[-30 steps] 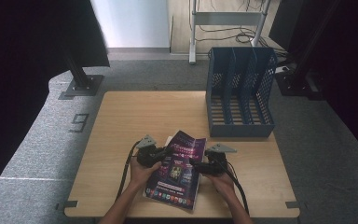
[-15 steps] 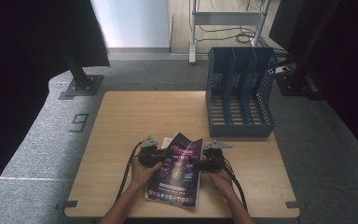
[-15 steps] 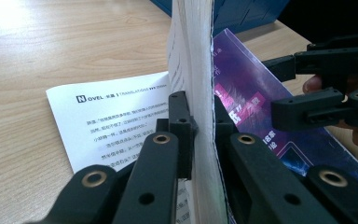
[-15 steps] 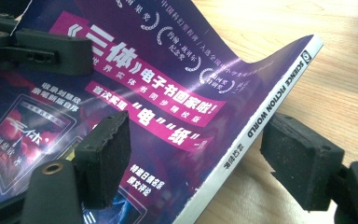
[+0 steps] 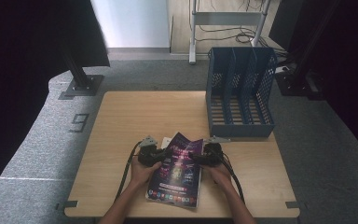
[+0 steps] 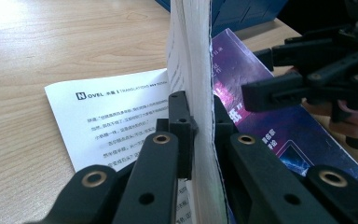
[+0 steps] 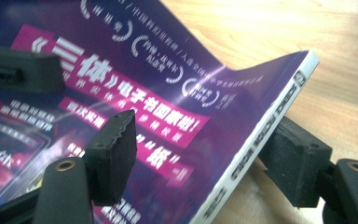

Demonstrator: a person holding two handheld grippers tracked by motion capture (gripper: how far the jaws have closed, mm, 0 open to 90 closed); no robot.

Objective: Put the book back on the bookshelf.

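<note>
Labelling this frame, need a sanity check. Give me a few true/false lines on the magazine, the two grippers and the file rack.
1. The left gripper is clamped on a bunch of the magazine's pages. True.
2. The right gripper's pads press on the magazine. False: its jaws have just been closing, with the spine edge between them, but gaps remain on both sides.
3. The file rack holds magazines. False: its slots look empty.
4. A printed white page lies flat on the table beside the left gripper. True.
5. The magazine cover is green. False: it is purple with pink panels.
</note>
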